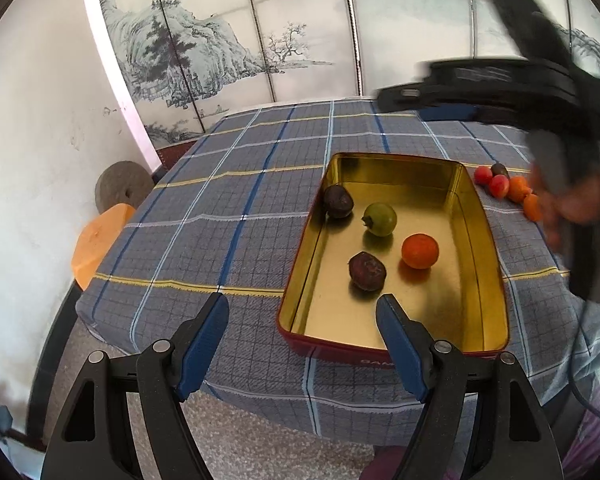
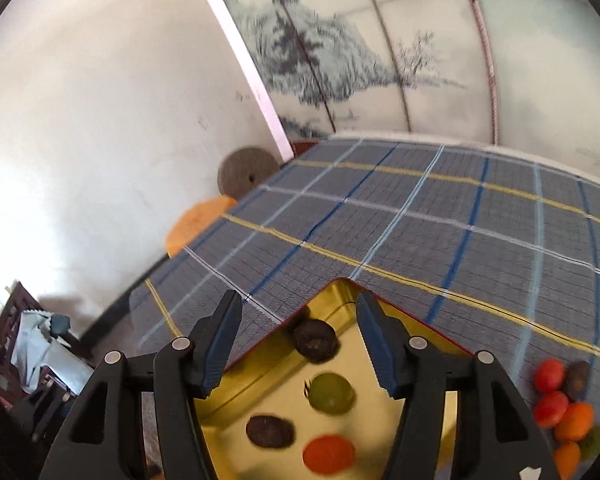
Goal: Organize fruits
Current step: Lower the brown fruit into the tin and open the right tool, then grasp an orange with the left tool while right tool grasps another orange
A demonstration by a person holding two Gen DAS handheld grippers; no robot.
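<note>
Four fruits lie loose on the gold floor of the tin (image 1: 476, 216): a dark wrinkled fruit (image 1: 338, 201) in the far left corner, a green fruit (image 1: 379, 219) beside it, an orange fruit (image 1: 419, 251) toward the middle, and a second dark fruit (image 1: 367, 271) nearest the front edge. None touch one another.

The right gripper (image 2: 298, 304) hangs above the tin, its jaws apart and empty; the fruits sit below and between its fingers, clear of the pads. The left gripper (image 1: 302, 305) is held off the tablecloth's near edge, jaws wide and empty, the near dark fruit just beyond its right finger.

The left wrist view alone shows the right gripper's blurred body and the hand (image 1: 572, 204) carrying it over the tin's right side. The right wrist view shows the remaining pile (image 2: 566, 404) more fully: red, orange, dark and green pieces clustered on the plaid tablecloth (image 1: 228, 208), right of the tin.

The tin is rectangular, red outside, gold within.
</note>
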